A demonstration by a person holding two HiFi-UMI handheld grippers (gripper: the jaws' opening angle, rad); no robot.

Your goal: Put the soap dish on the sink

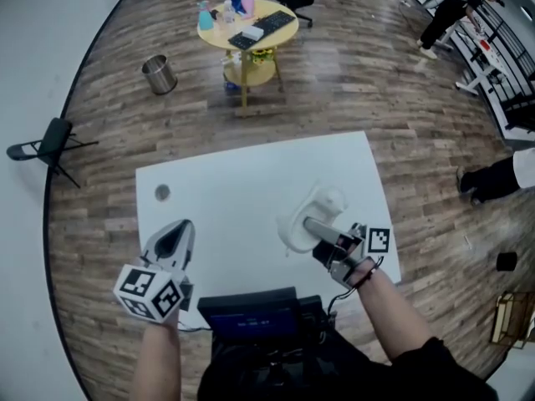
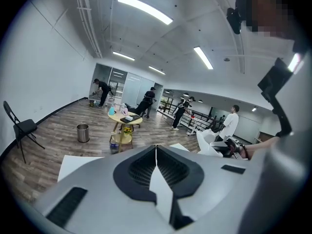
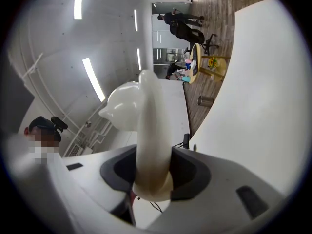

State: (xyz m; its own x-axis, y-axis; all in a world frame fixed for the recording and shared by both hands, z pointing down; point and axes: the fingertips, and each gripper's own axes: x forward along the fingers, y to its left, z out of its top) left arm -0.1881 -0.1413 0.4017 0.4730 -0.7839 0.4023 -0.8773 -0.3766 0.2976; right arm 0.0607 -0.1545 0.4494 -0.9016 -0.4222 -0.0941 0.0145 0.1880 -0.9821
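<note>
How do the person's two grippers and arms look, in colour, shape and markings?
The left gripper has a light grey, pointed shell, black ribbed pads and a white cube with black square markers. The right gripper has the same grey shell and a similar marker cube. A black sleeve covers the right upper arm.

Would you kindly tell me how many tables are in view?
2: the white table nearest the camera, and the round yellow table beyond it; others may be hidden.
</note>
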